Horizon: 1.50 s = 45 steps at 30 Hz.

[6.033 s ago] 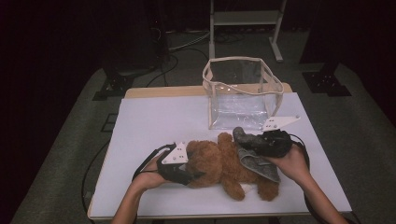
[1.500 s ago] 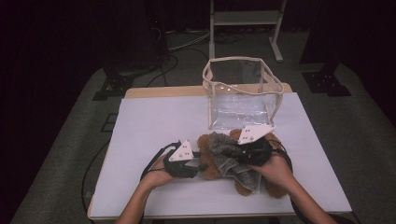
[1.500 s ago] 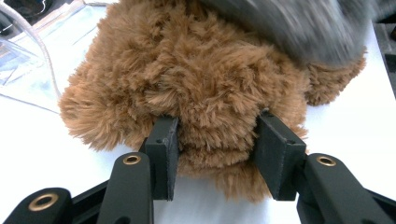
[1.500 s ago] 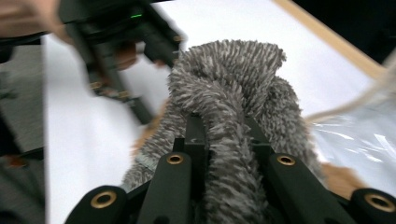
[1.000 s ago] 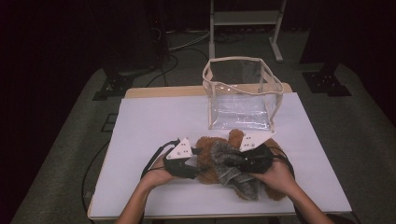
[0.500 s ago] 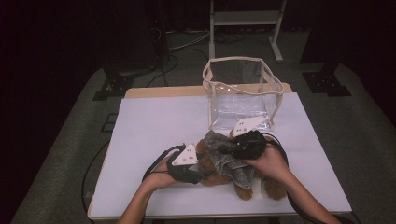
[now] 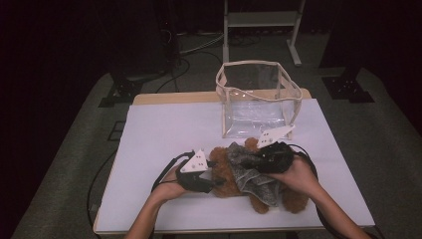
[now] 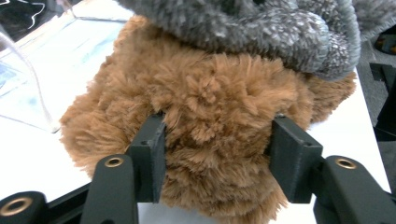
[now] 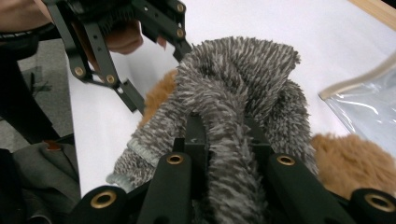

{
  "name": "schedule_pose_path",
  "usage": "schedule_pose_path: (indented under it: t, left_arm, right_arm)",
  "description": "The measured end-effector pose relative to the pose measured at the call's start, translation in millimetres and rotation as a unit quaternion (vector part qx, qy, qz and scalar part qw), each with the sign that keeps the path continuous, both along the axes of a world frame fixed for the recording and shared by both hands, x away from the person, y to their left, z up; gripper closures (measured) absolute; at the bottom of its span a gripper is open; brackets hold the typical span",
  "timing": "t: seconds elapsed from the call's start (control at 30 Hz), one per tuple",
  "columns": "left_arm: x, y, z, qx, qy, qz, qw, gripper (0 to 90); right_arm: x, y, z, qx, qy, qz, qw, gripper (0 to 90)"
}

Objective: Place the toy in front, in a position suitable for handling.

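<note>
From above, a brown plush bear (image 7: 234, 177) lay on the white desk (image 7: 164, 129) before a clear bag (image 7: 259, 99), grey knit garment (image 7: 254, 169) draped over it. Along the left claw (image 8: 215, 163), the jaws, just closing, pressed into the bear's fur. Along the right claw (image 9: 224, 154), the jaws stood clamped on a fold of the garment.

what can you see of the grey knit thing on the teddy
The grey garment is a fuzzy, marled grey-and-white knit with a paler hemmed edge. It lies bunched and folded over the brown teddy on the white table, in front of the clear bag. The right gripper is shut on a fold of it, pulling it up into a ridge. The left gripper, whose jaws have just been closing, clamps the teddy's fur below it.
</note>
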State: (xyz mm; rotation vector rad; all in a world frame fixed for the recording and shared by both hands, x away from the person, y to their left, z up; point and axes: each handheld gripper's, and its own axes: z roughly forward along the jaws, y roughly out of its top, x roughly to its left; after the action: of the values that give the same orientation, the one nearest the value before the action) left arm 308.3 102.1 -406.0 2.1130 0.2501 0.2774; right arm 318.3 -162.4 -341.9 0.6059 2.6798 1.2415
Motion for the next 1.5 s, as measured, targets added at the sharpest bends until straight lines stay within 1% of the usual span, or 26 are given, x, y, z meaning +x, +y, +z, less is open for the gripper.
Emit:
schedule_pose_path:
  t: [0.1, 0.17, 0.2, 0.23, 0.27, 0.37, 0.47, 0.5, 0.53, 0.57, 0.6, 0.67, 0.7, 0.77, 0.8, 0.87, 0.9, 0.93, 0.97, 1.0, 1.03, 1.07, 1.13, 1.33, 1.43, 1.5]
  left_arm:
    - [-0.8, -0.8, -0.8, -0.003, 0.001, -0.003, 1.0000, 45.0]
    - [-1.8, -1.7, -0.8, 0.001, 0.000, -0.007, 1.0000, 44.9]
    - [-2.6, -2.5, -1.2, 0.002, 0.000, -0.008, 1.0000, 44.4]
    - [-3.1, -3.0, -1.2, 0.005, -0.002, -0.009, 0.9999, 44.4]
    - [-3.8, -3.3, -1.4, 0.010, -0.003, -0.011, 0.9999, 43.8]
    - [-3.4, -1.7, -1.9, 0.009, -0.002, -0.007, 0.9999, 42.8]
    - [-3.0, -0.4, -2.4, 0.007, -0.001, -0.007, 0.9999, 42.9]
    - [-2.8, -0.4, -2.2, 0.007, -0.001, -0.007, 0.9999, 42.8]
    - [-2.3, -0.1, -1.5, 0.010, -0.002, -0.008, 0.9999, 42.2]
    - [-2.3, -0.1, -1.5, 0.010, -0.002, -0.008, 0.9999, 41.7]
    - [-1.8, 0.5, -1.1, 0.011, -0.003, -0.008, 0.9999, 41.1]
    - [-0.5, 1.6, -0.1, 0.009, 0.000, -0.005, 0.9999, 40.0]
    - [0.2, 1.9, 0.5, 0.009, 0.002, -0.003, 1.0000, 37.6]
    - [1.0, 1.8, 1.1, 0.006, 0.006, 0.002, 1.0000, 28.1]
    - [1.5, 1.0, 0.8, 0.003, 0.009, 0.004, 1.0000, 28.1]
    - [2.6, -0.7, 0.0, 0.001, 0.014, 0.010, 0.9999, 20.1]
    - [3.1, -1.2, -0.3, -0.001, 0.021, 0.010, 0.9997, 18.4]
    - [2.5, -1.5, -0.8, -0.002, 0.023, 0.005, 0.9997, 21.0]
    - [0.5, -1.5, -1.3, -0.001, 0.018, -0.003, 0.9998, 21.0]
    - [-1.9, -2.1, -2.0, 0.001, 0.015, -0.013, 0.9998, 30.0]
    - [-4.0, -3.1, -2.3, 0.002, 0.012, -0.018, 0.9998, 33.6]
    - [-5.5, -3.8, -2.5, 0.004, 0.008, -0.022, 0.9997, 33.6]
    - [-7.3, -5.0, -3.0, 0.003, 0.007, -0.026, 0.9996, 38.5]
    - [-9.6, -5.8, -3.0, 0.009, 0.000, -0.029, 0.9995, 39.0]
    - [-11.0, -6.6, -4.1, 0.021, -0.010, -0.039, 0.9990, 39.6]
    - [-11.9, -6.6, -4.9, 0.025, -0.011, -0.036, 0.9990, 39.4]
  right_arm:
    - [3.0, 7.1, 4.1, 0.001, 0.005, 0.010, 0.9999, 76.6]
    - [5.0, 14.7, 6.0, -0.001, 0.005, 0.019, 0.9998, 76.7]
    - [6.8, 23.3, 6.9, -0.006, 0.005, 0.029, 0.9996, 76.7]
    - [6.8, 23.3, 6.9, -0.006, 0.005, 0.029, 0.9996, 76.7]
    - [9.2, 31.5, 6.4, -0.007, 0.003, 0.039, 0.9992, 76.6]
    - [11.1, 35.5, 6.8, -0.015, -0.001, 0.043, 0.9990, 76.6]
    - [15.7, 27.3, 9.9, -0.015, -0.005, 0.025, 0.9996, 76.6]
    - [17.8, 22.0, 11.1, -0.016, -0.005, 0.014, 0.9998, 76.6]
    - [23.1, 10.4, 11.7, -0.016, -0.005, -0.007, 0.9998, 76.6]
    - [23.1, 10.4, 11.7, -0.016, -0.005, -0.007, 0.9998, 76.6]
    - [27.7, -0.5, 10.4, -0.018, -0.003, -0.021, 0.9996, 76.5]
    - [29.2, -4.6, 8.7, -0.021, -0.002, -0.023, 0.9995, 76.5]
    - [30.0, -7.3, 6.4, -0.018, 0.002, -0.027, 0.9995, 76.6]
    - [28.1, -8.9, -0.6, -0.010, 0.009, -0.025, 0.9996, 76.7]
    - [28.1, -8.9, -0.6, -0.010, 0.009, -0.025, 0.9996, 76.7]
    - [23.0, -6.9, -5.1, -0.006, 0.013, -0.018, 0.9997, 76.7]
    - [19.5, -5.8, -7.2, -0.004, 0.016, -0.013, 0.9998, 76.7]
    - [11.1, -4.1, -10.8, -0.003, 0.023, -0.002, 0.9997, 76.8]
    - [11.1, -4.1, -10.8, -0.003, 0.023, -0.002, 0.9997, 76.8]
    - [3.4, -4.2, -11.7, -0.004, 0.025, 0.006, 0.9997, 76.7]
    - [1.0, -4.4, -10.8, -0.004, 0.026, 0.005, 0.9996, 76.7]
    - [1.0, -4.4, -10.8, -0.004, 0.026, 0.005, 0.9996, 76.7]
    - [-0.3, -3.2, -8.0, -0.006, 0.021, 0.006, 0.9997, 76.7]
    - [6.1, 16.8, -3.9, -0.014, 0.013, 0.026, 0.9995, 76.7]
    - [9.9, 28.2, -2.3, -0.014, 0.011, 0.034, 0.9992, 76.6]
    - [12.0, 34.0, -2.0, -0.022, 0.010, 0.039, 0.9989, 76.6]
